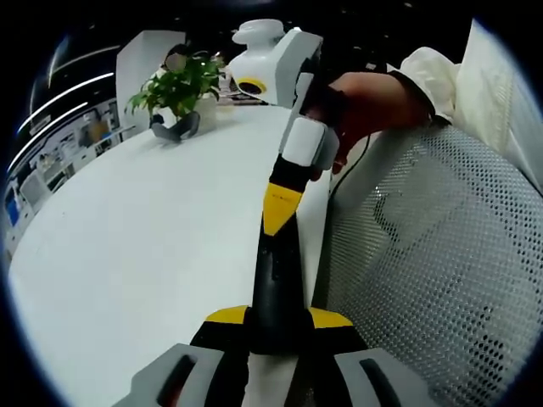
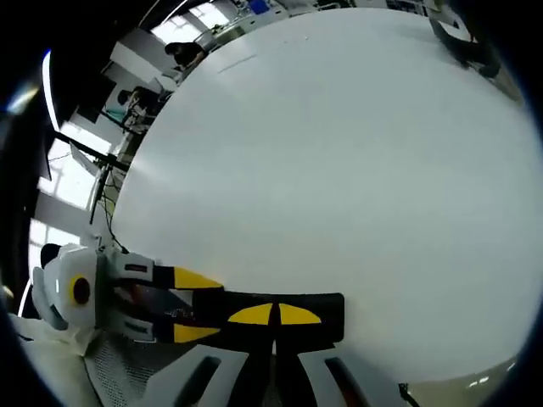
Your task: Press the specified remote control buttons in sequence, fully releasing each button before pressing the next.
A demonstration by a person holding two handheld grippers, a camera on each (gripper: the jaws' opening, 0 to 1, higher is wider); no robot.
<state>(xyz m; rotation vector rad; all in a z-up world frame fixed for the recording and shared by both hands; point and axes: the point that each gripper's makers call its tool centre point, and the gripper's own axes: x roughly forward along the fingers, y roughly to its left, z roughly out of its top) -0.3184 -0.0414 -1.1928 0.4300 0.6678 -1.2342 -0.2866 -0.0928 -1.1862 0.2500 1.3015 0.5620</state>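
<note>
A dark remote control (image 1: pixel 276 280) juts out over the white table's (image 1: pixel 153 237) edge, and my left gripper (image 1: pixel 278 318) is shut on its near end. My right gripper (image 1: pixel 280 208) comes down from the upper right, held by a person's hand (image 1: pixel 373 102). Its yellow tips are shut together and rest on the remote's far part. In the right gripper view the remote (image 2: pixel 327 314) lies crosswise. My right gripper (image 2: pixel 275 315) is shut with its tips on top of it, and the left gripper (image 2: pixel 193 305) holds the remote's left end. The buttons are too dark to make out.
A potted green plant (image 1: pixel 178 85) stands at the far end of the table. A white mesh chair back (image 1: pixel 433 254) sits close on the right, beside the table's edge. The table top (image 2: pixel 339 170) stretches wide and bare beyond the remote. People sit far off (image 2: pixel 182 55).
</note>
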